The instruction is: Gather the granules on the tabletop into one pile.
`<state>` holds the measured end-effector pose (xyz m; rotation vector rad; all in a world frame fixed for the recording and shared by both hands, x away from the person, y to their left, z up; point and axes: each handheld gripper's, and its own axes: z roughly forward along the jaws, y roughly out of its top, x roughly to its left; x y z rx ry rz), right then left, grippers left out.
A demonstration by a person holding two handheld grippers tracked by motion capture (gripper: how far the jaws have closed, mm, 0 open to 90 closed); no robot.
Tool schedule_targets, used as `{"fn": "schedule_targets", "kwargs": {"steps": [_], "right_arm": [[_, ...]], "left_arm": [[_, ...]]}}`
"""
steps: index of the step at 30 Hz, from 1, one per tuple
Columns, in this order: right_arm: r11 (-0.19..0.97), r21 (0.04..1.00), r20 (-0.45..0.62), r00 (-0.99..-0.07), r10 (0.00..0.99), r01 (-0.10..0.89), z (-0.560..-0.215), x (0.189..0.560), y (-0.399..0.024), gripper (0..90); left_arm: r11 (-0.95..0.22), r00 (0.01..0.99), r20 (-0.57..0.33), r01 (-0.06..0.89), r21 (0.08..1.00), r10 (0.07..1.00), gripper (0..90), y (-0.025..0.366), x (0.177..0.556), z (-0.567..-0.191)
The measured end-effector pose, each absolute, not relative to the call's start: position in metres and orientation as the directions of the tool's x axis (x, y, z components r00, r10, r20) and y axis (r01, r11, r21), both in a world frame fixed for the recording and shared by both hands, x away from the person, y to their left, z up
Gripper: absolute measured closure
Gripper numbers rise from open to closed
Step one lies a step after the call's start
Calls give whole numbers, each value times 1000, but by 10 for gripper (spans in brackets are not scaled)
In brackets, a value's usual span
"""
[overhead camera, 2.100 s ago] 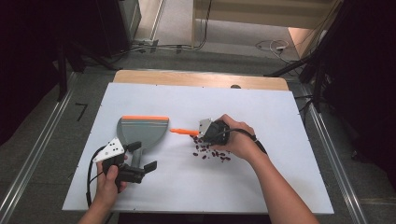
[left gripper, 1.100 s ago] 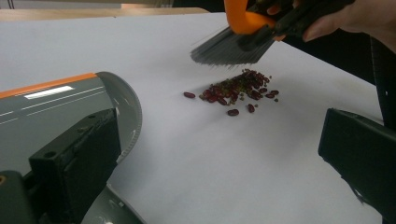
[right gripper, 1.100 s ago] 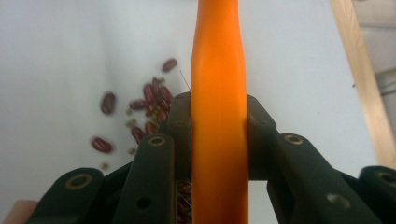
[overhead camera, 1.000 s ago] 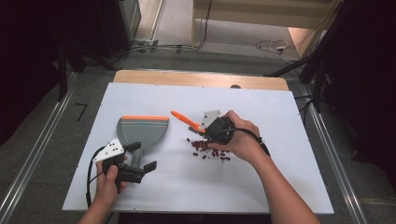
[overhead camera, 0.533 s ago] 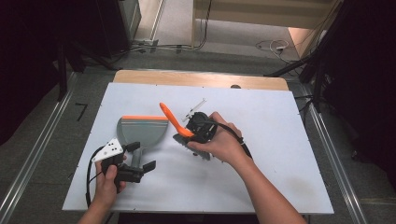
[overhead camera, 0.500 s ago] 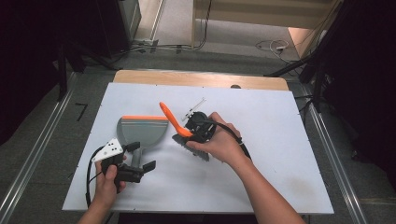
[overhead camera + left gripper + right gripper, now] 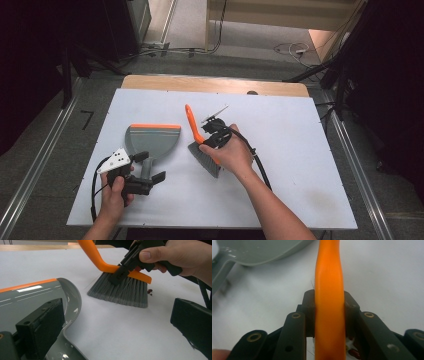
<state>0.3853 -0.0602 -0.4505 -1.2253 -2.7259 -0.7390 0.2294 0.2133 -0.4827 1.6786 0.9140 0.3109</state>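
Observation:
A grey dustpan point(image 7: 152, 139) with an orange lip lies flat on the white table point(image 7: 300, 150), left of centre. My left gripper point(image 7: 150, 168) is open at its handle. In the left gripper view the handle point(image 7: 63, 342) lies against one of the wide-apart jaws of the left gripper point(image 7: 115, 312). My right gripper point(image 7: 214, 137) is shut on the orange handle of a brush point(image 7: 192, 122), and the grey bristles point(image 7: 205, 159) rest on the table just right of the pan. The handle point(image 7: 329, 290) sits clamped between its jaws. A few dark red crumbs point(image 7: 149, 291) show behind the bristles point(image 7: 122, 291).
A wooden strip point(image 7: 215, 84) borders the table's far edge. The right gripper's black cable point(image 7: 256, 156) trails along the forearm. Metal rails flank the table, and cables lie on the floor beyond it.
The right gripper has swept the brush leftward toward the dustpan and tilted its handle upright. The crumbs once visible from above are now under the hand and bristles. The left gripper stayed put.

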Motion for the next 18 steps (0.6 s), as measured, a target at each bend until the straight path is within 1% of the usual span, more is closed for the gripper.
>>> {"fn": "schedule_targets", "kwargs": {"steps": [3,18], "right_arm": [[534,395,257,-648,717,748,-453,389,-71,685],[441,401,293,-569,768,803,-459,394,-116,678]], "left_arm": [[-59,664,-248,404,913,705,0,213,229,-483],[-59,660,-243,401,914,711,0,212,228,-482]]}}
